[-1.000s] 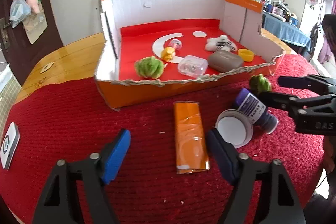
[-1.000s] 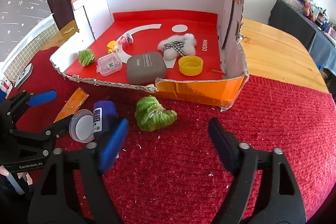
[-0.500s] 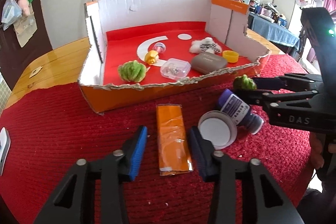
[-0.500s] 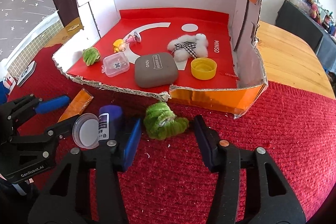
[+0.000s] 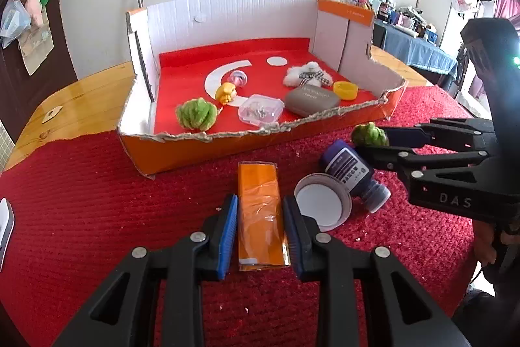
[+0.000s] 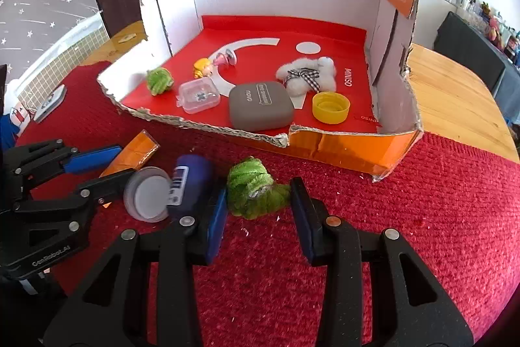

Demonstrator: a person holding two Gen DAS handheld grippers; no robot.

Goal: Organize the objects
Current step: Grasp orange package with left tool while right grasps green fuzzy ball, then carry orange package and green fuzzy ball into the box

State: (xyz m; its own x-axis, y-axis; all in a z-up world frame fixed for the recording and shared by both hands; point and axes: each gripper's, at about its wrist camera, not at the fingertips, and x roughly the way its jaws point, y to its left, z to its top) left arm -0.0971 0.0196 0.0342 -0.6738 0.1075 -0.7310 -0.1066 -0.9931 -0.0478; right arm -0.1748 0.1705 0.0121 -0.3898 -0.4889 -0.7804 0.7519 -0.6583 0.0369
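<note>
An orange packet lies flat on the red cloth in front of the cut-open cardboard box. My left gripper has its blue pads at both sides of the packet, closed onto it. A green fuzzy toy lies on the cloth; my right gripper straddles it, jaws narrowed but with a gap still showing on the right. A purple bottle and a white round lid lie between the two grippers.
The box holds a second green toy, a yellow figure, a clear case, a grey case, a white plush and a yellow cap. A white device lies at the cloth's left edge.
Both grippers moved forward and down and narrowed. The left pads came in against the orange packet. The right jaws closed in around the green toy.
</note>
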